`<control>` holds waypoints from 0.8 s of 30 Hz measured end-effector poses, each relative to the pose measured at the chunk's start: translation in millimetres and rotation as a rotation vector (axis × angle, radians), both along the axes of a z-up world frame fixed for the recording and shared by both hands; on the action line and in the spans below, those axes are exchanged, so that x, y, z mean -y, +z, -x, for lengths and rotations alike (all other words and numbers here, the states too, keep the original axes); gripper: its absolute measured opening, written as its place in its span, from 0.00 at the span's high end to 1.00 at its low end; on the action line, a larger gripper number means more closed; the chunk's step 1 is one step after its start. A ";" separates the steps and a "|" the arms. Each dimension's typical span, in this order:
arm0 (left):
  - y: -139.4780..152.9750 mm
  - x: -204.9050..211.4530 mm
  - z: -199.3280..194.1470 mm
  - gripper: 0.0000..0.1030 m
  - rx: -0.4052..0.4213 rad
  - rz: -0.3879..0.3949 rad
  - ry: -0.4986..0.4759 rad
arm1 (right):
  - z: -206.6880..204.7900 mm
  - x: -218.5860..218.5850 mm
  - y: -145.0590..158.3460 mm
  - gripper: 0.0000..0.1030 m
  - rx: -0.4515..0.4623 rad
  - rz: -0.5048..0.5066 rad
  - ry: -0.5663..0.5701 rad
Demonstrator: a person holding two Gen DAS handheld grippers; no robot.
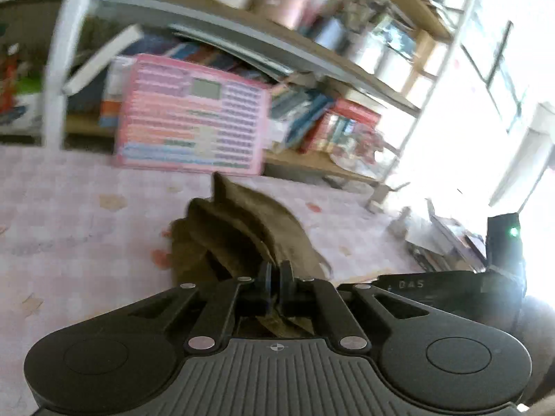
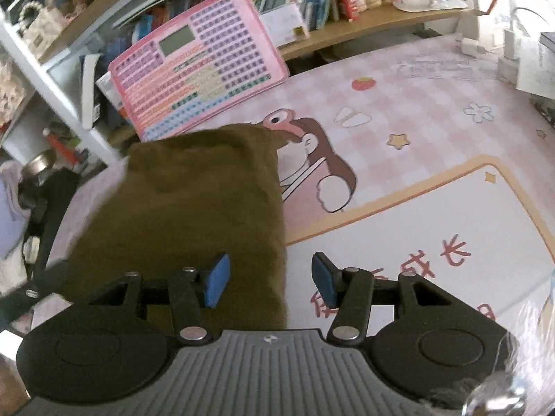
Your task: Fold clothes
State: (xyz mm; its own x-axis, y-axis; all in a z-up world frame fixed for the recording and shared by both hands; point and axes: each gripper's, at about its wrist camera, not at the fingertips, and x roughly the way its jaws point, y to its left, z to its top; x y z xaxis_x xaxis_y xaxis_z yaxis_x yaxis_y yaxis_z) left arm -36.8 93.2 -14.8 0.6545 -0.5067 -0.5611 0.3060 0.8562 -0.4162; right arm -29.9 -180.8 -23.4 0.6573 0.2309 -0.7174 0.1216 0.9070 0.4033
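1. Left wrist view: the left hand-held gripper (image 1: 276,279) is being kept fully closed, with a bunched edge of the brown cloth (image 1: 239,232) being pinched between its pads. The cloth is being held in ridges that run away from the jaws and spill onto the pink checked bench (image 1: 69,215). Only a narrow gather appears to be caught, so the fabric may be pulled free if it is tugged hard, and the fold would be lost. The picture is being blurred by motion, so how deep the grip goes cannot be told.

2. Still in the left wrist view: a pink chart board (image 1: 190,118) is being leaned against the shelves (image 1: 242,45) just beyond the cloth. It could be knocked over if the cloth is swept that way.

3. Right wrist view: the right hand-held gripper (image 2: 270,282) is being held about half open, with nothing being gripped. Its left pad is hovering over the cloth's right edge, while its right pad is standing over the bare bench beside it. If the jaws are closed here, only a thin strip of the edge, or none at all, may be caught.

4. Still in the right wrist view: the cloth is being spread as a long brown panel down the left part of the bench, its far end lying close to the chart board. With one side bunched and the other flat, an uneven, skewed fold is being risked unless both edges are taken level.
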 end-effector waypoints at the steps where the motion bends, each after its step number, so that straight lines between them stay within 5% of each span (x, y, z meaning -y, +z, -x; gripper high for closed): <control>1: -8.7 -7.2 -0.8 0.97 -0.042 0.000 0.031 | -2.1 -3.2 -2.1 0.51 -0.006 0.001 0.008; 4: -42.1 -19.3 -11.3 0.95 -0.163 -0.001 0.067 | -7.9 -13.0 -12.1 0.52 -0.044 0.013 0.036; 11: -1.1 -29.5 -41.3 0.77 0.007 -0.015 0.069 | -9.0 -15.6 -16.5 0.52 -0.060 0.028 0.046; 13: 4.0 -23.4 -67.5 0.66 0.017 -0.014 0.059 | -7.4 -15.1 -13.6 0.52 -0.045 0.012 0.053; 18: -4.1 7.3 -120.2 0.65 0.008 -0.057 0.010 | -5.5 -22.7 -6.6 0.52 -0.022 0.000 0.095; 20: -8.0 16.2 -133.2 0.70 0.009 -0.064 -0.008 | -6.7 -26.9 -7.9 0.52 -0.031 0.008 0.112; 22: -9.4 22.4 -140.0 1.00 0.023 -0.056 -0.033 | -8.2 -30.9 -11.2 0.52 -0.044 0.015 0.121; 24: -10.7 24.6 -146.6 0.99 0.026 -0.045 -0.029 | -9.7 -34.2 -14.8 0.52 -0.055 0.021 0.127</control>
State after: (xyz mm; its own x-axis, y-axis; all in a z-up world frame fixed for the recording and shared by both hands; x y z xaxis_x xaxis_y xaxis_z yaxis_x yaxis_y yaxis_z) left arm 109.8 68.6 -25.5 0.6547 -0.5002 -0.5668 0.3412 0.8646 -0.3689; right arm -20.2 -146.6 -38.2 0.5831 0.2943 -0.7572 0.0266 0.9246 0.3799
